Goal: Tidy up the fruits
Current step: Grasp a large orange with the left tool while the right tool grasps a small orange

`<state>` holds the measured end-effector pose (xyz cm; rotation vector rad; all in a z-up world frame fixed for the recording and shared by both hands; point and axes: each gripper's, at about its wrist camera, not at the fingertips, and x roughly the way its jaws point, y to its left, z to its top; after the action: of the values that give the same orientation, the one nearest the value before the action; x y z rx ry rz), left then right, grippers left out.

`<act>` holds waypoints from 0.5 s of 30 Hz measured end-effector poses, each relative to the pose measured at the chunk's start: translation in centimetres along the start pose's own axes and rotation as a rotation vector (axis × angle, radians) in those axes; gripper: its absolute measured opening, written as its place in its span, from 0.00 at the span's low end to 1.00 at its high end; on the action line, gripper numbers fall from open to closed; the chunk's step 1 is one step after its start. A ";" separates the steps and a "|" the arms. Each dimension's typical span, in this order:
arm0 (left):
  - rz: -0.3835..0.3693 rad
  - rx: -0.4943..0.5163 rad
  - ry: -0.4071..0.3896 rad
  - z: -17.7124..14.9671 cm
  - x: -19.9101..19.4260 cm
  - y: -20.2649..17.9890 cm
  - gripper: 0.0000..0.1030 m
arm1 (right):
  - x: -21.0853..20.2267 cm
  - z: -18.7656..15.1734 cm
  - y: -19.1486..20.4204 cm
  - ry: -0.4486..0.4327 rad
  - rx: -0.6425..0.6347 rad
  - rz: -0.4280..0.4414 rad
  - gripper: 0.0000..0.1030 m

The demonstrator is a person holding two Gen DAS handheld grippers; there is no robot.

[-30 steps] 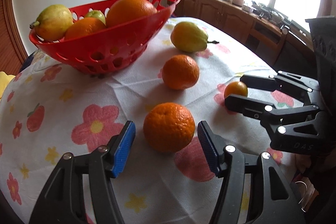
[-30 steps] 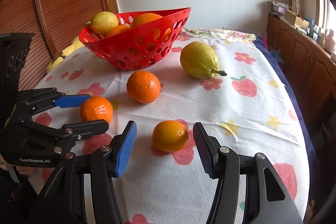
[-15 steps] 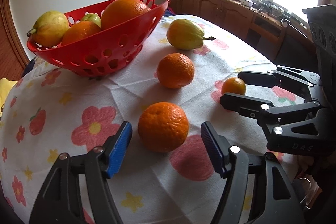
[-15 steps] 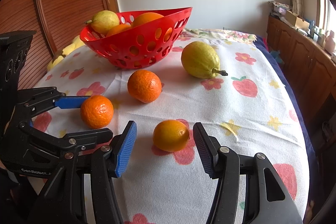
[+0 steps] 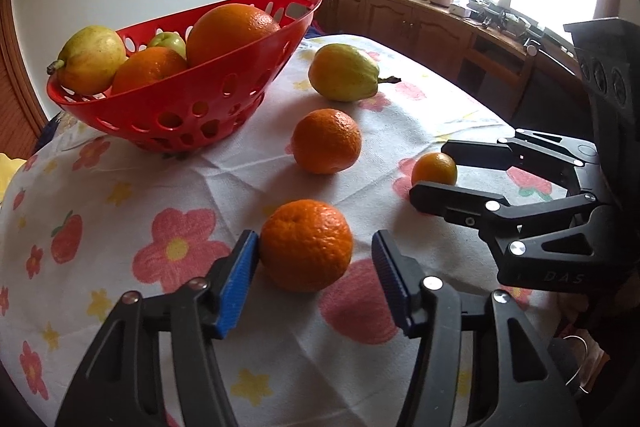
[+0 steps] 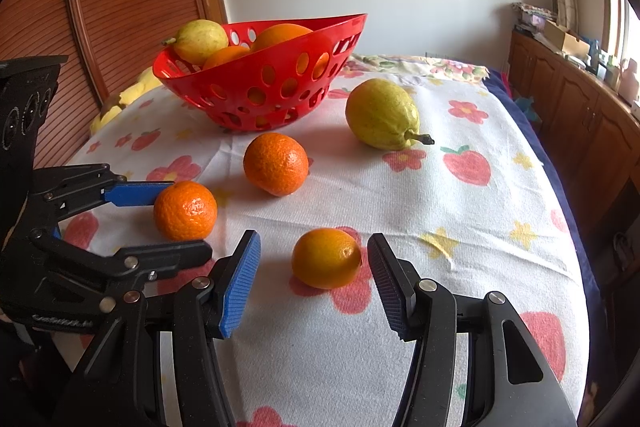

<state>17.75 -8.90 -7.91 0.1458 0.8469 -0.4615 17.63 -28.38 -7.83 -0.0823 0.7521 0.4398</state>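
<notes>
- Fruit lies spread over a flowered tablecloth (image 6: 460, 227), with a red basket (image 6: 272, 83) at the far left already holding two oranges, a yellow pear and a small green fruit.
- Near the basket's right side lies a big yellow pear (image 6: 382, 115), on its side, stem pointing right.
- In front of the basket sits a middle orange (image 6: 276, 163), apart from everything else.
- The left gripper (image 5: 312, 281) is closing around a near orange (image 5: 306, 245); the blue left pad (image 5: 236, 279) touches the fruit, while the right pad stands clear of it, so it is not gripped yet. The orange rests on the cloth.
- The right gripper (image 6: 312, 279) reaches round a small orange (image 6: 326, 258) at the near right; its jaws stand apart with a gap on both sides, nothing clamped. That fruit too sits on the cloth, on a pink flower print.
- The two grippers point into the scene side by side, close together but not touching.
- Wooden cabinets (image 6: 580, 99) line the far right wall under a bright window.
</notes>
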 end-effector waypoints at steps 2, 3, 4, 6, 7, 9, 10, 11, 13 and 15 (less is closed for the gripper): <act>0.001 -0.008 -0.003 0.0 -0.1 0.2 0.50 | 0.0 0.0 0.0 0.000 0.000 0.000 0.55; -0.002 -0.017 -0.005 0.1 -0.1 0.3 0.49 | 0.0 0.0 0.0 0.000 0.000 0.000 0.55; -0.003 -0.021 -0.009 0.1 -0.1 0.4 0.49 | 0.0 0.0 0.0 0.000 0.000 0.000 0.55; -0.004 -0.023 -0.017 0.1 -0.2 0.5 0.49 | 0.0 0.0 0.0 0.000 -0.001 0.000 0.55; -0.003 -0.022 -0.014 0.1 -0.2 0.5 0.49 | 0.0 0.0 0.0 0.000 -0.001 0.000 0.55; -0.004 -0.019 -0.015 0.1 -0.2 0.5 0.49 | 0.0 -0.1 0.1 0.000 -0.002 0.000 0.55; -0.003 -0.021 -0.013 0.1 -0.2 0.5 0.49 | 0.0 -0.1 0.0 0.000 -0.002 0.000 0.55; -0.007 -0.024 -0.011 0.2 -0.1 0.6 0.49 | 0.0 -0.1 0.1 0.000 -0.002 0.000 0.55; -0.006 -0.026 -0.009 0.3 -0.1 0.6 0.49 | 0.0 -0.1 0.1 0.000 -0.002 0.000 0.55; -0.003 -0.027 -0.009 0.3 0.0 0.6 0.49 | 0.0 -0.1 0.0 0.000 -0.003 0.000 0.55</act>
<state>18.23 -8.47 -7.68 0.1172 0.8443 -0.4526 17.57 -28.34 -7.88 -0.0851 0.7517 0.4411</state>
